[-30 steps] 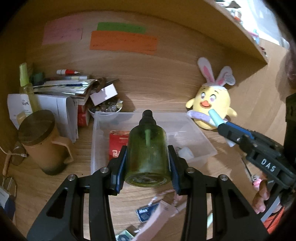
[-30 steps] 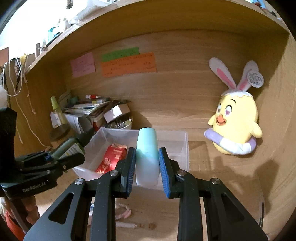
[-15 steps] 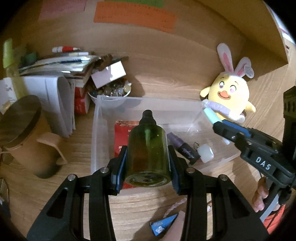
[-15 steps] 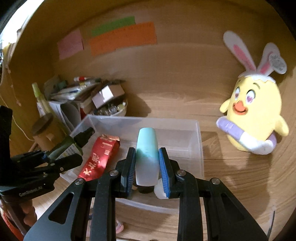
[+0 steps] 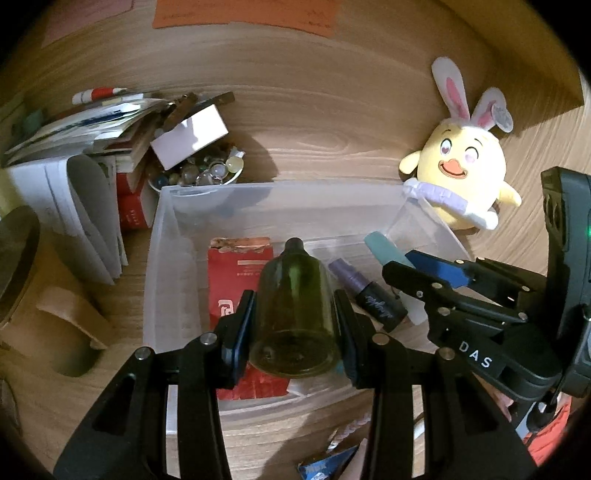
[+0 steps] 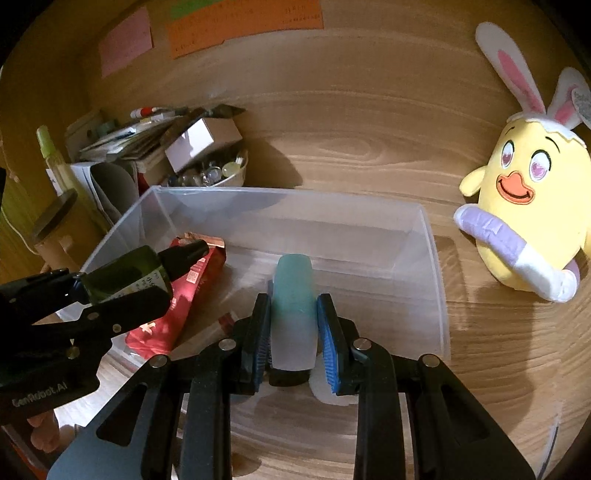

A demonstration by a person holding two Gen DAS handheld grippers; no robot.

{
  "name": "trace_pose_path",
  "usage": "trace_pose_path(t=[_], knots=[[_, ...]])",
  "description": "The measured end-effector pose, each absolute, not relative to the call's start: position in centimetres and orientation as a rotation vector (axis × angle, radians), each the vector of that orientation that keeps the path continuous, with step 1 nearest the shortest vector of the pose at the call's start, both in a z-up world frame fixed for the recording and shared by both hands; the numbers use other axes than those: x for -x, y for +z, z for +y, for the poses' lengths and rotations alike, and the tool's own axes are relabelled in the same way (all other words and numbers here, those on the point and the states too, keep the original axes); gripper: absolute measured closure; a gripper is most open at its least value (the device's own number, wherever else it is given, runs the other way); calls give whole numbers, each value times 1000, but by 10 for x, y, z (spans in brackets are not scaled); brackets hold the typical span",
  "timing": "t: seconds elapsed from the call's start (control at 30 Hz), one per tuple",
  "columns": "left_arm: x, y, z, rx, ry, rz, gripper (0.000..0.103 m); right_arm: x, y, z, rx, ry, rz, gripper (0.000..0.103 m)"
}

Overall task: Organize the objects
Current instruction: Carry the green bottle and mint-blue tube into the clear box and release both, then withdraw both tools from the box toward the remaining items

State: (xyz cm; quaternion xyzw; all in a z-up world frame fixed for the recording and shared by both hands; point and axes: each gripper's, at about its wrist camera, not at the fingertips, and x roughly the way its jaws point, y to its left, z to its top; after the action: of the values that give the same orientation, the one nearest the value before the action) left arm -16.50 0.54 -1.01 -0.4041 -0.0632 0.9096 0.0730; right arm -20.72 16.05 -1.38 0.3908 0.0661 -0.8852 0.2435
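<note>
Left gripper (image 5: 294, 325) pinches a dark green glass bottle (image 5: 295, 306), black cap, over the clear plastic bin (image 5: 162, 236). Right gripper (image 6: 293, 325) pinches a frosted teal tube (image 6: 293, 295) above the same bin. Glossy red packet (image 6: 177, 306) lies inside. Wood-grain desk (image 6: 369, 147), yellow plush chick (image 6: 524, 221) beside it.

— How many bottles?
— Three: a green bottle (image 5: 293, 302), a teal bottle (image 6: 293, 295), and a purple bottle (image 5: 365, 293).
— Bins?
— One clear bin (image 5: 258, 192), with one red packet (image 5: 236, 273) in it.
— Toys?
— One plush chick (image 5: 461, 170).
— Notes on the wall?
— Three: one pink note (image 6: 125, 38), one orange note (image 6: 243, 27), one green note (image 6: 192, 5).
— Anything else?
— One bowl of beads (image 5: 199, 173), one white box (image 5: 190, 134), one mug (image 5: 22, 277). The paper pile I can't count.
</note>
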Motion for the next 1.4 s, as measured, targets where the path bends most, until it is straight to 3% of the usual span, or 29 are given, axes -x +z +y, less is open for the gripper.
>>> trace_pose_path(t=[0.4,0.77,1.0,1.13,1.4], knots=[[155,-2,8,1204,2724,-184,59,206,-11,159,-1085,-2410,197,78],[117,31,13,1062,2800,-86,37,171,19,168,-964,-2446,189,48],[93,34,6,1054,2812,-78,31,144,30,182,-921,-2446,167,43],[75,31,-1,1056,2832,-46,29,126,33,189,-890,-2464,169,31],[45,2,-27,1159,2831,-37,29,88,18,197,-902,-2453,275,28]])
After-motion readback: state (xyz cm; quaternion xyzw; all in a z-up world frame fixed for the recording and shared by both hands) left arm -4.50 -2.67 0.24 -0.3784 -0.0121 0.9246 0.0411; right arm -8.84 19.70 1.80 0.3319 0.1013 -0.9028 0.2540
